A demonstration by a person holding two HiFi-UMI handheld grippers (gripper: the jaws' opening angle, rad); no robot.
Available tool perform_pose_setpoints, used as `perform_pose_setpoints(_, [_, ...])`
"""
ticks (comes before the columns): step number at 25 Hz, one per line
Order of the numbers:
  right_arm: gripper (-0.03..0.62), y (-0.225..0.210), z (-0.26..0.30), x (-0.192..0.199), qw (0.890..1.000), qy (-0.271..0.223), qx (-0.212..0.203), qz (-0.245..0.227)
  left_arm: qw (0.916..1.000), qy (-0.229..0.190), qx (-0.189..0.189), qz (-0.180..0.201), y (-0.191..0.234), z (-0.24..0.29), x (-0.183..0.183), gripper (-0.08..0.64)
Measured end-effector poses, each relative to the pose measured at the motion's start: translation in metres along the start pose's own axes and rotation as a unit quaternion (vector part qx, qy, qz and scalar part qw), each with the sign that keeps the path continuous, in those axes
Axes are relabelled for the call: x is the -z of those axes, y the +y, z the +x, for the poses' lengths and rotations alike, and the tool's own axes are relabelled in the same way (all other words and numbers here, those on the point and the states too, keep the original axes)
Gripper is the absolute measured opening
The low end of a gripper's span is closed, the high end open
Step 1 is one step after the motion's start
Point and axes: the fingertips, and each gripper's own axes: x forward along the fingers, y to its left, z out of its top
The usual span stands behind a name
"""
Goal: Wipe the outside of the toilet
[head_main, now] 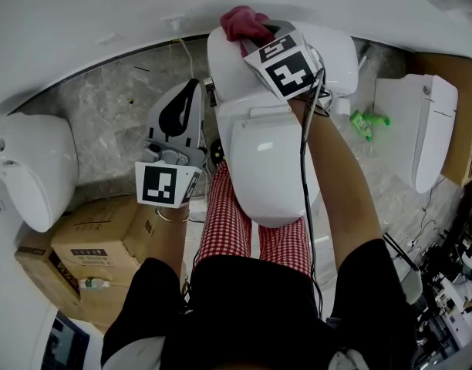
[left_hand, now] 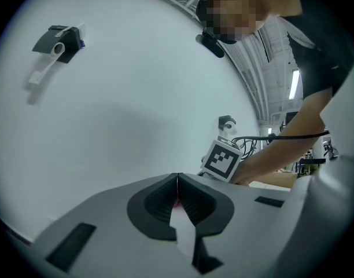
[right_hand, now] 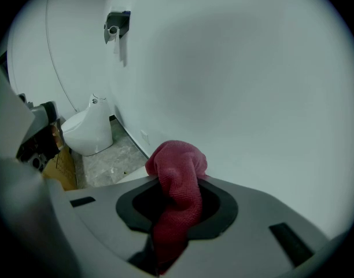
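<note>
The toilet [head_main: 267, 160] is seen from above in the head view, with its lid shut and its tank [head_main: 340, 56] against the white wall [head_main: 105, 14]. The right gripper [head_main: 251, 38] is held over the back left part of the tank top, near the wall. A red cloth [head_main: 242, 23] is clamped between its jaws. In the right gripper view, the cloth [right_hand: 177, 178] is seen to fill the gap between the dark pads of the right gripper [right_hand: 180, 185]; it is bunched above the jaw tips and hangs down toward the camera. Whether the cloth is touching the tank cannot be told. The left gripper [head_main: 191, 91] is held to the left of the toilet, above the marble floor [head_main: 105, 114], and it touches nothing. In the left gripper view, the jaws of the left gripper [left_hand: 177, 177] are pressed together at their tips, and no object is made out between them; they are pointed at the bare wall. A second toilet [head_main: 35, 168] is placed at the left, beside cardboard boxes [head_main: 97, 245], and a third toilet [head_main: 425, 126] is placed at the right.
</note>
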Motion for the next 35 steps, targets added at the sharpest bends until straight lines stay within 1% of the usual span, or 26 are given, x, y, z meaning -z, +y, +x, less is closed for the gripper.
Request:
perform_pose_setpoints(4, [0.1, -0.006, -0.004, 0.002, 1.0, -0.008, 0.004, 0.005, 1.0, -0.007, -0.002, 0.003, -0.002, 0.005, -0.004, 0.011])
perform_pose_setpoints(11, [0.1, -0.016, -0.013, 0.006, 1.0, -0.016, 0.012, 0.012, 0.9998, 0.001, 0.016, 0.012, -0.014, 0.007, -0.004, 0.011])
perform_pose_setpoints(13, [0.1, -0.018, -0.016, 0.007, 1.0, -0.016, 0.013, 0.017, 0.9998, -0.002, 0.016, 0.013, -0.016, 0.009, -0.005, 0.011])
perform_pose_setpoints(18, [0.1, -0.026, -0.019, 0.011, 0.999, -0.026, 0.015, 0.025, 0.9997, 0.006, 0.022, 0.013, -0.024, 0.011, 0.001, 0.011])
perform_pose_setpoints(22, [0.1, -0.032, -0.022, 0.015, 0.999, -0.029, 0.019, 0.028, 0.9995, 0.002, 0.026, 0.014, -0.028, 0.014, -0.003, 0.011])
perform_pose_setpoints(25, [0.1, -0.034, -0.026, 0.016, 0.999, -0.028, 0.02, 0.032, 0.9992, 0.006, 0.035, 0.017, -0.033, 0.015, -0.001, 0.011])
perform_pose_setpoints(30, [0.1, -0.041, -0.031, 0.019, 0.998, -0.034, 0.024, 0.039, 0.9988, 0.005, 0.046, 0.015, -0.042, 0.018, -0.001, 0.011])
perform_pose_setpoints(33, [0.1, -0.044, -0.036, 0.021, 0.998, -0.032, 0.025, 0.046, 0.9987, 0.015, 0.047, 0.007, -0.045, 0.02, 0.001, 0.011])
perform_pose_setpoints(35, [0.1, -0.048, -0.037, 0.023, 0.998, -0.032, 0.028, 0.049, 0.9987, 0.016, 0.048, 0.009, -0.047, 0.022, 0.002, 0.011])
